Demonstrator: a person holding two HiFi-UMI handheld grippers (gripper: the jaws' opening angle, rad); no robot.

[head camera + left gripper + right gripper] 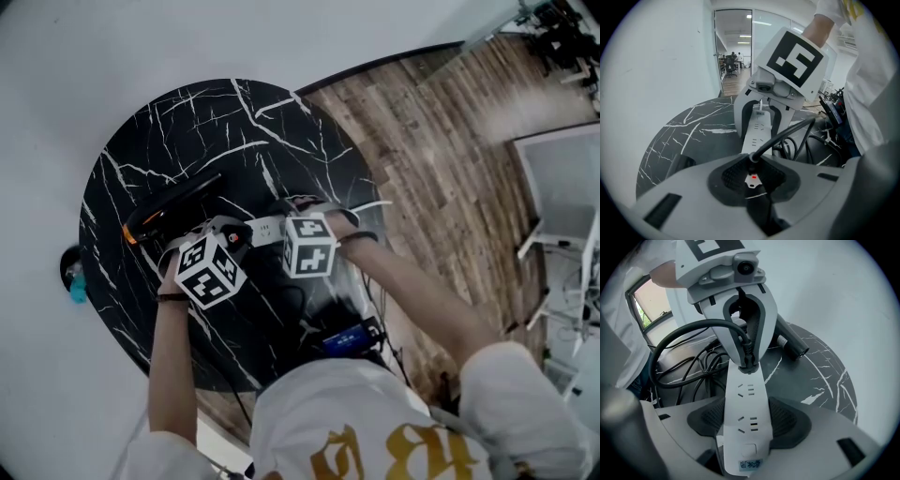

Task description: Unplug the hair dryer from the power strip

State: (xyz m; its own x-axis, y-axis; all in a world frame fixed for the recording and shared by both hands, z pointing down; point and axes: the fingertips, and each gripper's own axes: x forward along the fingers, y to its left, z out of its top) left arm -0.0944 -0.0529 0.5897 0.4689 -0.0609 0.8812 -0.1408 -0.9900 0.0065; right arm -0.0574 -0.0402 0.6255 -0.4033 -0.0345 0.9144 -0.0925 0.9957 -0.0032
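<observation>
Seen from the head, the hair dryer (pixel 172 206) lies flat at the left of the round black marbled desk (pixel 131 159), its body black with an orange band. This view shows the layout, but the marker cubes and hands cover both pairs of jaws.

The left gripper (pixel 752 177) is just right of the dryer. Its own view shows the jaws drawn in on the black plug (pixel 751 165), with the pads pressing on both sides. A small white tag with a red dot shows on the plug's face. The black cable (pixel 787 133) rises from the plug and curves off to the right, towards loose loops lying on the desk. Beyond the plug, the white power strip (pixel 757 129) runs away across the desk.

Only the right gripper view shows the plug (pixel 748 363) from the front, sitting at the strip's far end socket with the left jaws on either side. I cannot tell whether its pins are fully in. The dryer's barrel (pixel 792 344) shows behind.

The right gripper (pixel 745 427), on the right, has its jaws closed on the near end of the power strip (pixel 746 413). Two empty sockets and a label face up.
</observation>
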